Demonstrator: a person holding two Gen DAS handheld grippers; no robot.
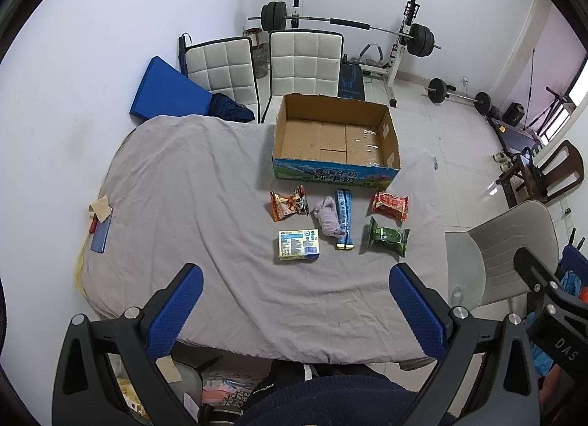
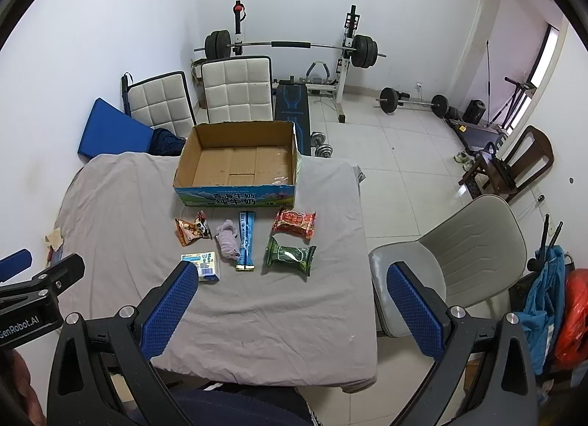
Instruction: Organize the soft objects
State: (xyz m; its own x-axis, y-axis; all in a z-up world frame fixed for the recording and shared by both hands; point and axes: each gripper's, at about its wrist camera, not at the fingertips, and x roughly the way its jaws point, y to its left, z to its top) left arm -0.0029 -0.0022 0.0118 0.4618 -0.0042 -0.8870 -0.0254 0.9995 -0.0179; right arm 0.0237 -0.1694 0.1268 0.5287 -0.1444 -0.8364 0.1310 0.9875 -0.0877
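An empty cardboard box (image 1: pixel 334 139) (image 2: pixel 239 165) stands at the far side of a grey-covered table (image 1: pixel 191 205) (image 2: pixel 121 213). In front of it lie an orange snack bag (image 1: pixel 288 202) (image 2: pixel 192 229), a rolled purple sock (image 1: pixel 328 219) (image 2: pixel 228 240), a long blue packet (image 1: pixel 344 218) (image 2: pixel 245 240), a red packet (image 1: pixel 389 204) (image 2: pixel 294 222), a green packet (image 1: pixel 386 237) (image 2: pixel 290 255) and a small yellow-blue carton (image 1: pixel 298 244) (image 2: pixel 205 265). My left gripper (image 1: pixel 296 275) and right gripper (image 2: pixel 292 271) are both open and empty, held above the table's near edge.
Two white padded chairs (image 1: pixel 305 62) (image 2: pixel 237 91) stand behind the table, a grey chair (image 1: pixel 514 246) (image 2: pixel 466 253) to its right. A phone and a tissue (image 1: pixel 100 220) lie at the table's left edge. A weight bench and barbells (image 2: pixel 294 47) stand at the back.
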